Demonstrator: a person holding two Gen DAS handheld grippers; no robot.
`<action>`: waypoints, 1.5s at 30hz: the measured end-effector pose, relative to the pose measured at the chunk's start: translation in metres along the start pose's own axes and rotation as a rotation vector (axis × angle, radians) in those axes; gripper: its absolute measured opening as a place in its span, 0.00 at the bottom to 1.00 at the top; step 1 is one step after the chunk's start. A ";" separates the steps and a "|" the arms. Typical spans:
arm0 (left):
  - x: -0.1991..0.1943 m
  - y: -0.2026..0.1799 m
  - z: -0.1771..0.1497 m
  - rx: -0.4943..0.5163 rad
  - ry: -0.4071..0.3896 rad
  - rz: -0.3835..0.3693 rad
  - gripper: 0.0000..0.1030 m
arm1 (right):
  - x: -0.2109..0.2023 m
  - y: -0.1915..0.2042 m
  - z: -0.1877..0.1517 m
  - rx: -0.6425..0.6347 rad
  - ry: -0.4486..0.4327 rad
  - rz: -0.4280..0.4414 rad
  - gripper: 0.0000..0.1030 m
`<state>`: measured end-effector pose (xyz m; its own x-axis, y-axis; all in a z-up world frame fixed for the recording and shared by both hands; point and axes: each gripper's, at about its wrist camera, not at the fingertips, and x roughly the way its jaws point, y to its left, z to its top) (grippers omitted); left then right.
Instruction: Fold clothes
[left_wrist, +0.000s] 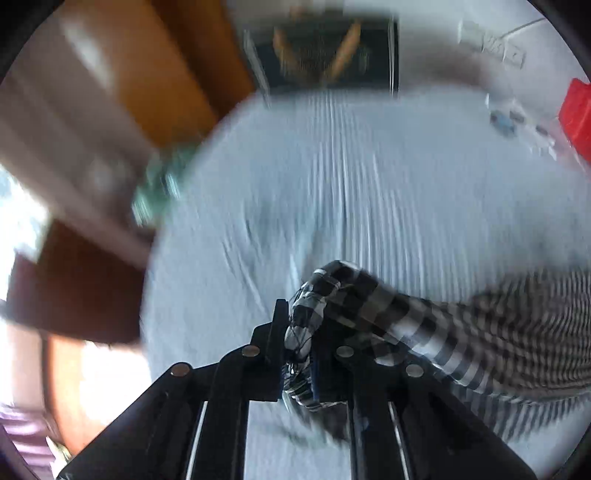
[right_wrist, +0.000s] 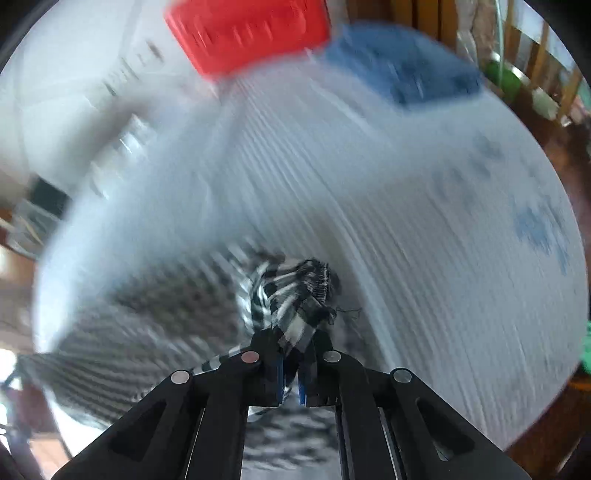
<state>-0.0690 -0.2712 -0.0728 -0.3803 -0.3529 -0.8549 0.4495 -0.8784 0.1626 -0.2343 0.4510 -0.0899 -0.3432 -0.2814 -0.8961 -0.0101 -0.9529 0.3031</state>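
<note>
Two wrist cameras look along black grippers over a pale striped sheet (left_wrist: 369, 166) covering a surface; both pictures are heavily motion-blurred. A black-and-white checked cloth (left_wrist: 480, 332) hangs stretched between the two grippers.

The left gripper (left_wrist: 299, 354) has its fingers closed narrowly on one bunched corner of the cloth, which pokes up past the fingertips and trails off to the right. The right gripper (right_wrist: 295, 354) likewise pinches a frayed corner between nearly closed fingers, with the rest of the cloth (right_wrist: 147, 317) sweeping away to the left and down over the near left part of the surface. Whether the cloth's middle rests on the sheet or hangs clear cannot be told through the blur.

A red bin (right_wrist: 247, 33) and a blue bin (right_wrist: 406, 70) sit at the far edge of the surface.

The step in hand looks like spreading or carrying over an edge of the cloth. To do it well, both grips should stay firm, the two corners level and evenly apart so the edge stays taut, and the cloth should land flat in the middle, well short of the bins.
</note>
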 end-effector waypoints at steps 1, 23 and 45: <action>-0.013 -0.001 0.014 0.011 -0.064 0.021 0.10 | -0.020 0.003 0.010 0.016 -0.060 0.058 0.05; 0.025 0.088 -0.092 -0.286 0.150 -0.427 0.68 | -0.001 -0.086 -0.107 0.155 0.122 0.027 0.50; 0.138 0.006 -0.087 -0.174 0.400 -0.260 0.81 | 0.042 -0.023 -0.043 -0.010 0.139 -0.106 0.96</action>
<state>-0.0478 -0.2973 -0.2324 -0.1736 0.0515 -0.9835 0.5223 -0.8418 -0.1363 -0.2084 0.4558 -0.1486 -0.2077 -0.1916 -0.9592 -0.0300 -0.9789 0.2020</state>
